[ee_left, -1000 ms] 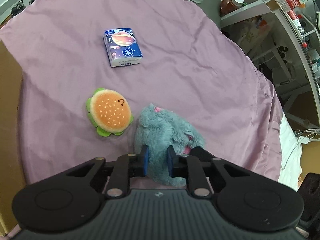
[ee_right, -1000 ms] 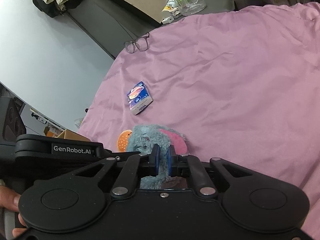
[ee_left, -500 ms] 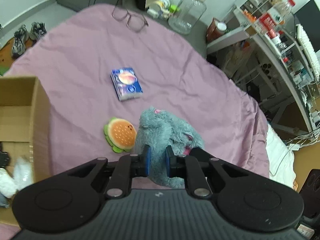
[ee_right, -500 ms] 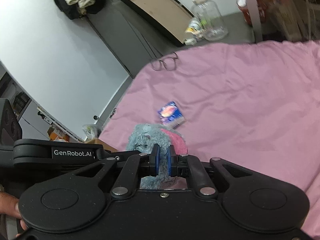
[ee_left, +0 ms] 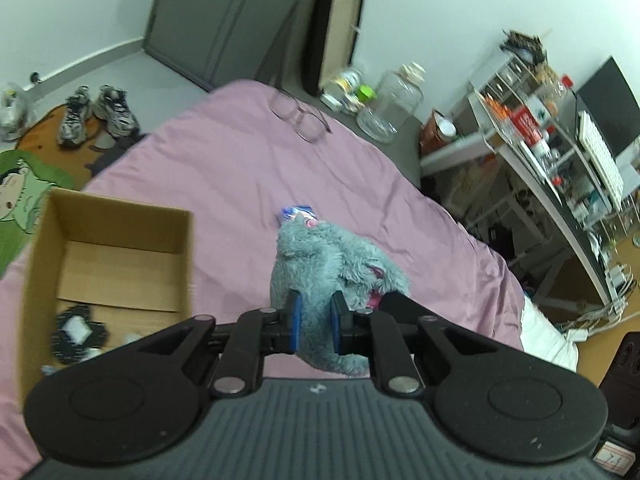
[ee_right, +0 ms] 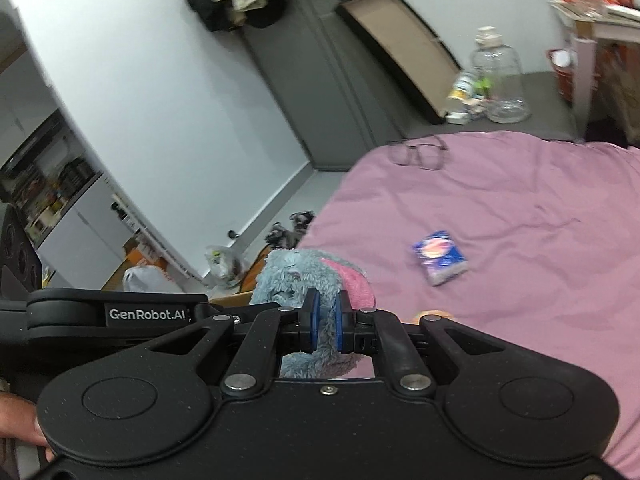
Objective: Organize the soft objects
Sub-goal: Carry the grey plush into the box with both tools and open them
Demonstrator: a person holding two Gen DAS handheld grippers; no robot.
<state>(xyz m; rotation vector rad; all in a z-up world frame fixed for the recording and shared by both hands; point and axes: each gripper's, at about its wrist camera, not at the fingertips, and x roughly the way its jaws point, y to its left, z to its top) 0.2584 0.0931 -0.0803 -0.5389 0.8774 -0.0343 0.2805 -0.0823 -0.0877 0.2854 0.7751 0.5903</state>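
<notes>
A grey-blue plush toy (ee_left: pixel 328 264) with pink ears hangs in the air above the pink bedspread (ee_left: pixel 224 168). My left gripper (ee_left: pixel 314 314) is shut on its lower part. My right gripper (ee_right: pixel 325 312) is shut on the same plush toy (ee_right: pixel 296 268) from the other side. An open cardboard box (ee_left: pixel 108 264) stands on the bed to the left, with a black-and-white item inside. A blue tissue pack (ee_right: pixel 440 258) lies on the bedspread; in the left wrist view it is mostly hidden behind the plush. A sliver of the burger plush (ee_right: pixel 432 314) shows behind my right gripper.
Glasses (ee_left: pixel 300 120) lie at the far end of the bed. A glass jar (ee_left: pixel 394 108) and small bottles stand on the grey floor beyond. A cluttered shelf (ee_left: pixel 540 148) is on the right. Shoes (ee_left: pixel 96 114) sit on the floor at left.
Both grippers have lifted the plush toy up off the bedspread and away from the burger plush. The cardboard box has come into the left wrist view.
</notes>
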